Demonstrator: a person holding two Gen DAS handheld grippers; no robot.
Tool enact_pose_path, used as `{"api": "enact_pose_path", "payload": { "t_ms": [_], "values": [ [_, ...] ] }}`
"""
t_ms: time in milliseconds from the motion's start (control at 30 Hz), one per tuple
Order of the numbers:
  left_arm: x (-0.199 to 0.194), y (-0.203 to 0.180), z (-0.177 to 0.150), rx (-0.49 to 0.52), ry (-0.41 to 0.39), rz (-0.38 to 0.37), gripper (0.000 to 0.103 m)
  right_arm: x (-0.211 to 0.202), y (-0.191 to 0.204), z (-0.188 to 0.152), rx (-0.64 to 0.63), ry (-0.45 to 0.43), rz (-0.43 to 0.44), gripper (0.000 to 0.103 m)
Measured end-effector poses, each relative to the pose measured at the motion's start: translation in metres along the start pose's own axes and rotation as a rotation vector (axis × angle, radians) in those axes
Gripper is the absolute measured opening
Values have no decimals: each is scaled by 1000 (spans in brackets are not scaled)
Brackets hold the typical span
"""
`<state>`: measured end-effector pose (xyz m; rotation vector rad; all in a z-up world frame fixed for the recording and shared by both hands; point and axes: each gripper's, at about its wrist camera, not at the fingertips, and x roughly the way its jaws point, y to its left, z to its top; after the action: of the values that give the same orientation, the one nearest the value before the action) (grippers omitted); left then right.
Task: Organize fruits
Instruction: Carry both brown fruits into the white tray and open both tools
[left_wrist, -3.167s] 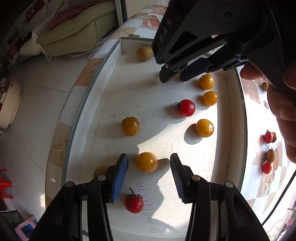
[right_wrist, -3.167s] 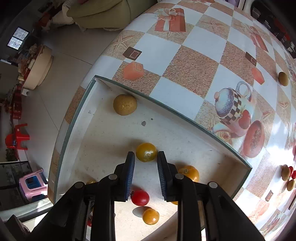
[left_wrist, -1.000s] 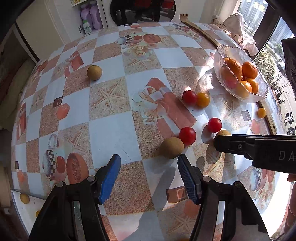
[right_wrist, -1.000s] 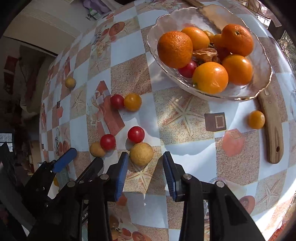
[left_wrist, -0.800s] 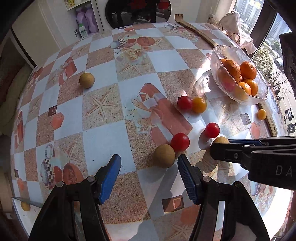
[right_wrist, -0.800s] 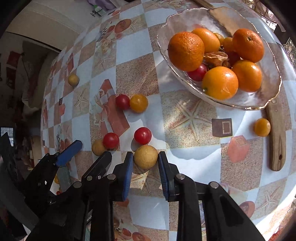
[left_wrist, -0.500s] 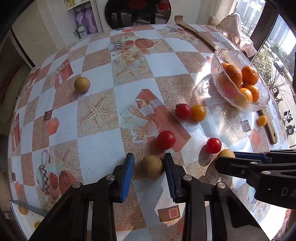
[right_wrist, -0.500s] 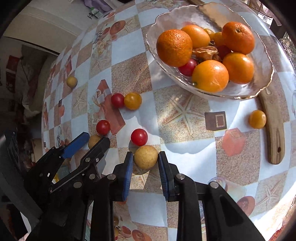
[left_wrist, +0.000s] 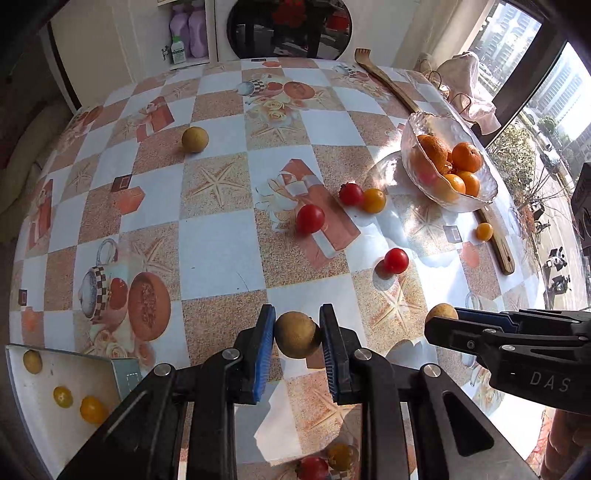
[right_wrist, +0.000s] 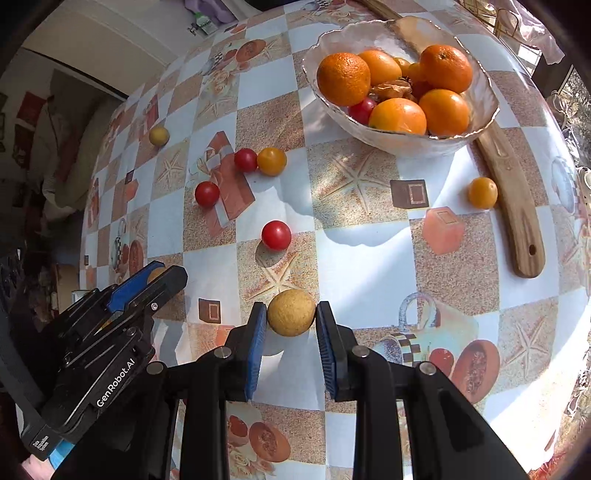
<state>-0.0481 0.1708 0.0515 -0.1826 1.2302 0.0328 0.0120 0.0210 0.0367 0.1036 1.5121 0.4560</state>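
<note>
Each gripper was clamped on a round tan longan, the left gripper (left_wrist: 297, 334) on one longan (left_wrist: 296, 334), the right gripper (right_wrist: 291, 318) on another (right_wrist: 291, 312), both pinched only at the pad tips, so a jolt risked a smooth fruit squirting forward onto the table (right_wrist: 362, 258)

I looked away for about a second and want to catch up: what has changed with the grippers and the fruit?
The left gripper moved in and shut on a brown round fruit, which now looks lifted. The right gripper closed on the yellow round fruit. The glass bowl and the loose tomatoes stayed put.
</note>
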Motion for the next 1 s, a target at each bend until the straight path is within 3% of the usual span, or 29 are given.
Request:
{"api": "enact_pose_path", "payload": {
  "t_ms": [600,1000],
  "values": [
    [-89,46,-99,-106,-11,32,26,-30,57,-76,-148,41,-23,30],
    [-129,112,-161,-269,-17,113,26,-22,134,-99,-297,90,-3,30]
  ]
}}
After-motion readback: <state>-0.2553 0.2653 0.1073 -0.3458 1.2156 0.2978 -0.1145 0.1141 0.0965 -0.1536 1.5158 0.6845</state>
